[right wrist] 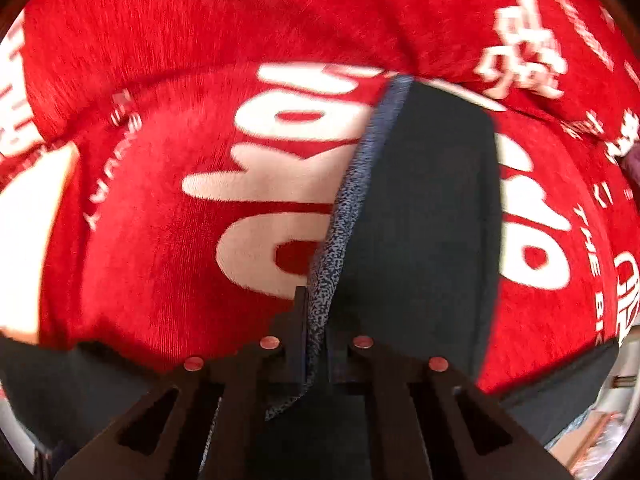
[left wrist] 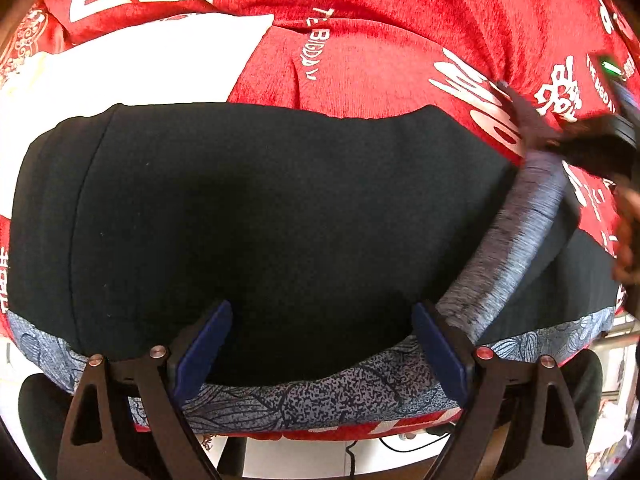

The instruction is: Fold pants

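Left gripper [left wrist: 322, 344]: jaws wide apart, holding nothing, poised over the near edge of the pants.
Pants [left wrist: 256, 220]: black with a grey patterned band [left wrist: 352, 396], spread flat on the red cover [left wrist: 380, 68].
Raised flap [left wrist: 516, 236]: at the right, patterned inside showing, lifted off the rest.
Right gripper [right wrist: 316, 324]: jaws narrow, clamped on the flap's patterned edge [right wrist: 344, 216]; picture blurred.

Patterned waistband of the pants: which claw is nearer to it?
Right. The right claw is shut on the patterned waistband, lifting that stretch. The left claw is open, its fingers apart over the black pants, not gripping.
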`<move>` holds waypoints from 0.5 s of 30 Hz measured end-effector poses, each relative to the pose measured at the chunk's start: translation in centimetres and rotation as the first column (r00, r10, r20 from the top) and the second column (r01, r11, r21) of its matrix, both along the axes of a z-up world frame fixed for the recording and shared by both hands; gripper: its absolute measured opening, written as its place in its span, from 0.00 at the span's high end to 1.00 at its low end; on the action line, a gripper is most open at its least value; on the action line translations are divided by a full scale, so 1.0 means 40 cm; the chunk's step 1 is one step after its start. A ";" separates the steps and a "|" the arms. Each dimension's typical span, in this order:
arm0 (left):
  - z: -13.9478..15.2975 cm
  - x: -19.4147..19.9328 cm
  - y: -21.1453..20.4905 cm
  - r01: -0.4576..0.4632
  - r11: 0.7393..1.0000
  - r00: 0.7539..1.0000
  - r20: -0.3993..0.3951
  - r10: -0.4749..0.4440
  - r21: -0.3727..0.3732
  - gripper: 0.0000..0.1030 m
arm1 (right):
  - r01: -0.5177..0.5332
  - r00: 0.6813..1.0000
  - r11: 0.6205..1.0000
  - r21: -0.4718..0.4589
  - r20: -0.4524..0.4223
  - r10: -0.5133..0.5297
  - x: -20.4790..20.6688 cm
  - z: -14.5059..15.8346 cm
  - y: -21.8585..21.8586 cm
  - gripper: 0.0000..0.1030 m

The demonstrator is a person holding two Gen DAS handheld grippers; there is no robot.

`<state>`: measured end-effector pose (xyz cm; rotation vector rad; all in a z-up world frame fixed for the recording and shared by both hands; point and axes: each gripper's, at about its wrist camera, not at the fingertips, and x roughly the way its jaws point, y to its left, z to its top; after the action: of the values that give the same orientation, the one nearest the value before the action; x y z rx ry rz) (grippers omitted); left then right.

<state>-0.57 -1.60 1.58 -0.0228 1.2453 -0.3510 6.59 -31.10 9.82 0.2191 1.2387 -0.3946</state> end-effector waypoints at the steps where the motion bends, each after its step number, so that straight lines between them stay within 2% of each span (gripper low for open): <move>1: 0.001 0.000 -0.001 0.000 1.000 1.000 -0.001 0.000 0.003 0.11 | 0.015 0.999 1.000 0.013 0.030 -0.015 -0.033 0.016 -0.010 0.94; 4: 0.007 0.000 0.000 -0.004 1.000 1.000 -0.006 0.004 -0.010 0.11 | 0.085 0.983 0.996 0.031 0.164 -0.089 -0.200 0.094 -0.043 0.94; 5: 0.012 -0.002 0.001 -0.006 1.000 1.000 -0.010 0.005 -0.021 0.11 | 0.126 0.969 0.991 0.045 0.207 -0.133 -0.286 0.119 -0.055 0.94; 6: 0.018 -0.005 -0.001 0.000 0.999 1.000 -0.012 0.000 -0.035 0.11 | 0.149 0.962 0.987 0.055 0.222 -0.158 -0.335 0.122 -0.068 0.94; 9: 0.037 -0.015 -0.038 0.046 0.998 0.999 0.001 -0.046 -0.039 0.11 | 0.213 0.948 0.972 0.102 0.218 -0.231 -0.507 0.086 -0.098 0.94; 11: 0.048 -0.028 -0.082 0.101 0.994 0.995 0.012 -0.101 -0.041 0.11 | 0.220 0.948 0.968 0.124 0.208 -0.242 -0.565 0.051 -0.105 0.94; 15: 0.050 -0.060 -0.170 0.199 0.980 0.980 0.021 -0.199 -0.025 0.11 | 0.237 0.944 0.951 0.197 0.186 -0.273 -0.610 -0.013 -0.136 0.92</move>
<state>-2.96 -8.41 3.58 0.0823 1.2279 -0.5407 -17.81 -36.56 9.32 0.5621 1.0358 -0.4754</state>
